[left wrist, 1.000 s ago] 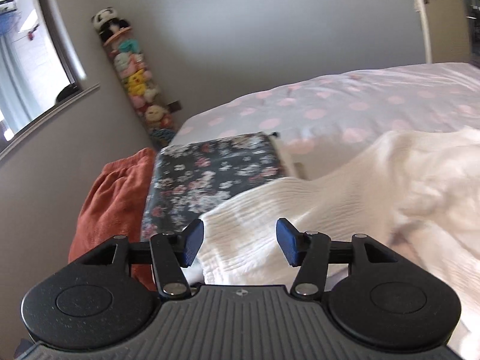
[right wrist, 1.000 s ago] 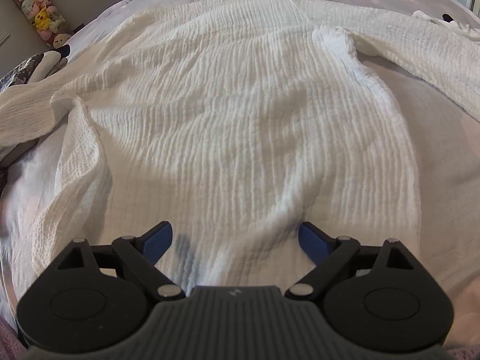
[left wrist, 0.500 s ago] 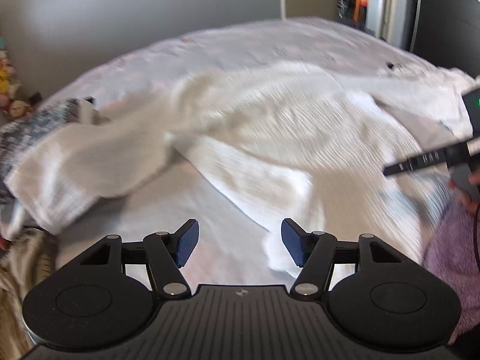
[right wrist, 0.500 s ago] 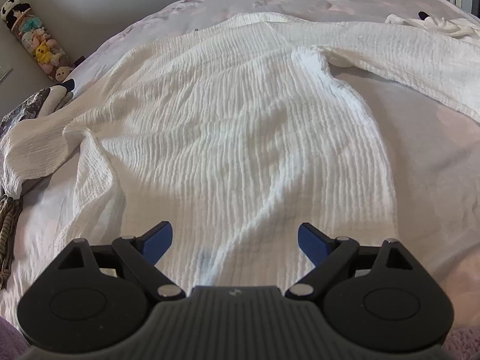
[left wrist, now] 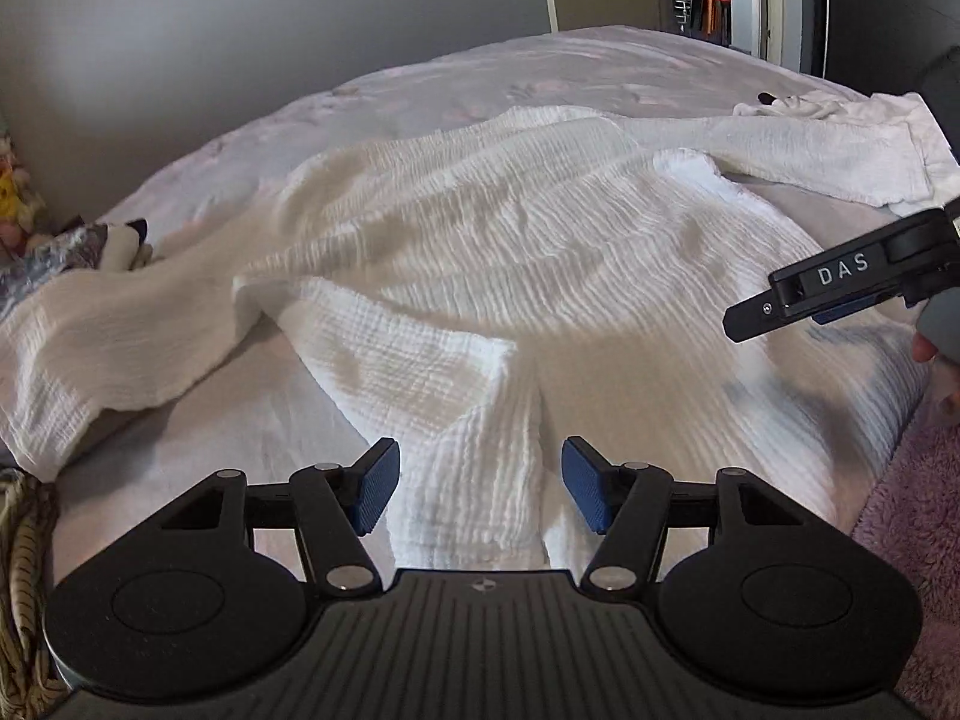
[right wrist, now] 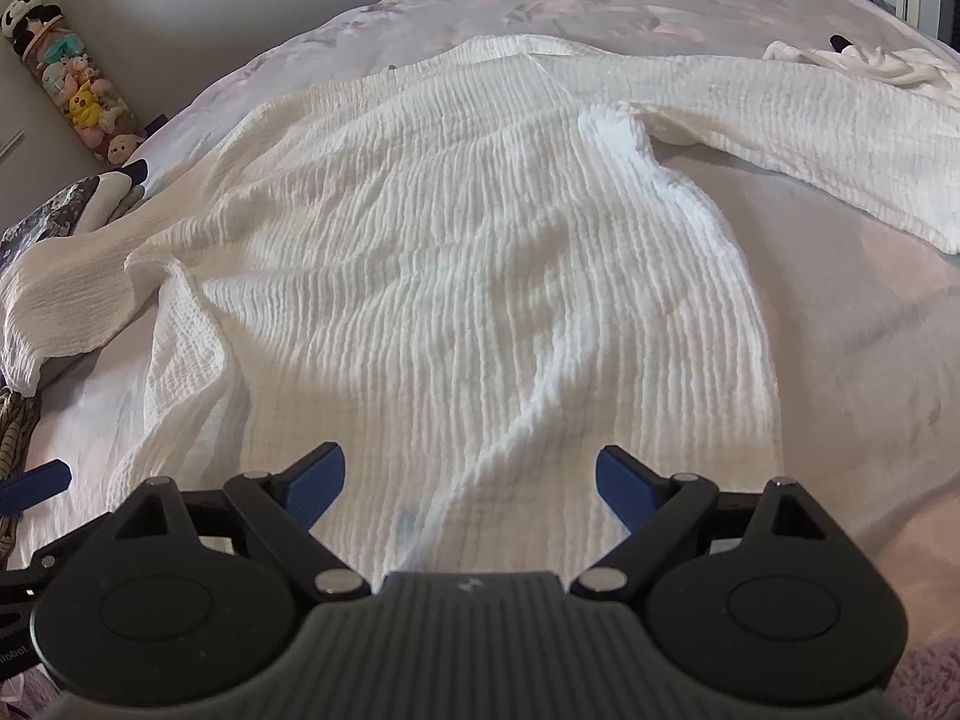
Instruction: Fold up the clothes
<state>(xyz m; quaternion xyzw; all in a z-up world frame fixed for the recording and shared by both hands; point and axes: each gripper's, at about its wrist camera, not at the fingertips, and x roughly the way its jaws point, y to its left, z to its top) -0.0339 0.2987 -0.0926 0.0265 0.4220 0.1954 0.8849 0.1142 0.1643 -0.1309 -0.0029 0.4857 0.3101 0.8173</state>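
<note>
I hold the left tool (left wrist: pixel 475 493) low over the near hem of the white crinkle garment (left wrist: pixel 540 252), its blue pads (left wrist: pixel 375 489) spread apart with nothing between them and a fold of the cloth lying in the gap below. My right tool (right wrist: pixel 471 483) sits level beside it, pads wide apart too and gripping nothing, aimed up the middle of the garment (right wrist: pixel 480 252). In the left view that right tool (left wrist: pixel 840 288) juts in from the right edge, above the cloth.

The garment lies spread on the bed (right wrist: pixel 870 360), body toward me, one sleeve trailing left, the other stretched far right. Bare sheet shows on both sides of the body. A small white bundle (right wrist: pixel 864 63) rests beyond the right sleeve; a floral cushion (right wrist: pixel 48 210) sits at the bed's left edge, with a column of soft toys (right wrist: pixel 66 78) against the far wall.
</note>
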